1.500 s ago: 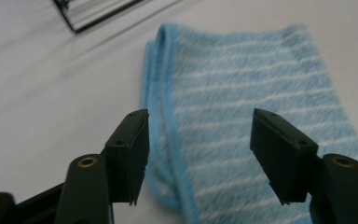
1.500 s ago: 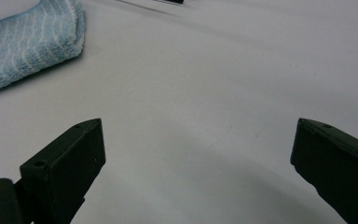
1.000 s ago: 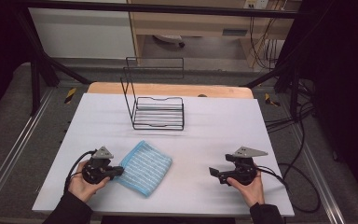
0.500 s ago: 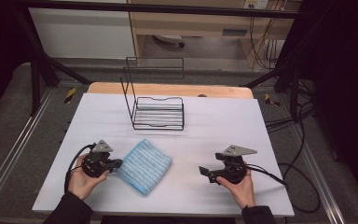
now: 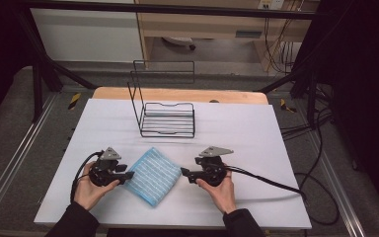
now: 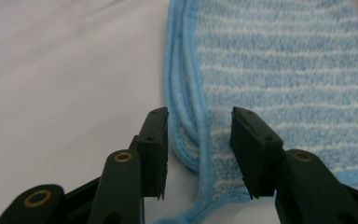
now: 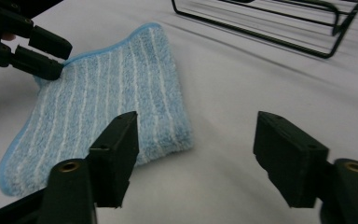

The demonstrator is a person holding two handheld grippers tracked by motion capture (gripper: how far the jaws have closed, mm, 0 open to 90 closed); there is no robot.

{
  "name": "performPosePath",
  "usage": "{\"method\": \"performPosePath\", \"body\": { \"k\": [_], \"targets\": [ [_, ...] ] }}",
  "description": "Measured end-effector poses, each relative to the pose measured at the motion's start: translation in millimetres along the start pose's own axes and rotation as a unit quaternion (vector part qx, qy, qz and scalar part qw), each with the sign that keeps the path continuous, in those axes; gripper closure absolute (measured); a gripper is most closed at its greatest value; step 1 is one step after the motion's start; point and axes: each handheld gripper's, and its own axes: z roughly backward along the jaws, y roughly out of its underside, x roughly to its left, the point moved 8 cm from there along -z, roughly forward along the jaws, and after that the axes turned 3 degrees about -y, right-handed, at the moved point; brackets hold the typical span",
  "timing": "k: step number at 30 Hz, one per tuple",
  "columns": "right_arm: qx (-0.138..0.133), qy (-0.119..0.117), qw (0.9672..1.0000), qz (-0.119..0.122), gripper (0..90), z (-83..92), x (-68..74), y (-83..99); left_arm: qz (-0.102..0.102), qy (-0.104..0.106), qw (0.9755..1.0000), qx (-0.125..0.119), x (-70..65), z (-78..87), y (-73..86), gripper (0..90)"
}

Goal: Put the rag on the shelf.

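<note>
A folded blue cloth with white stripes lies on the white table, between my two grippers. My left gripper sits at its left edge. In the left gripper view its jaws have just been opening and stand apart, with the cloth's piped hem between them but not pinched. My right gripper points left at the cloth's right side. Its jaws are wide but have just been closing, with bare table between them and the folded cloth edge beside the left jaw.
A black wire rack with a tall back frame stands at the far middle of the table, and its base lies beyond the cloth in the right gripper view. The left gripper appears there too. Cables trail off to the right.
My right hand has moved left across the table, up to the cloth's right side. The left hand has stayed at the cloth's left edge.
</note>
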Motion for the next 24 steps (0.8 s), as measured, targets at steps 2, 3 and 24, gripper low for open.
{"method": "performPosePath", "body": {
  "k": [2, 3, 24],
  "targets": [
    [0.008, 0.002, 1.0, -0.006, 38.9, -11.4, 3.8, -0.6, 0.007, 0.011, 0.9999, 0.004, -0.2, -1.9, 4.1, 57.3],
    [0.016, 0.002, 0.9998, -0.012, 42.8, -18.9, 6.6, -0.1, 0.01, 0.015, 0.9998, 0.003, -0.3, -2.0, 5.0, 58.2],
    [0.04, 0.003, 0.9981, -0.047, 79.6, -46.1, 11.0, 16.9, 0.035, 0.038, 0.9985, 0.018, -7.0, -6.2, 12.3, 72.9]
  ]
}}
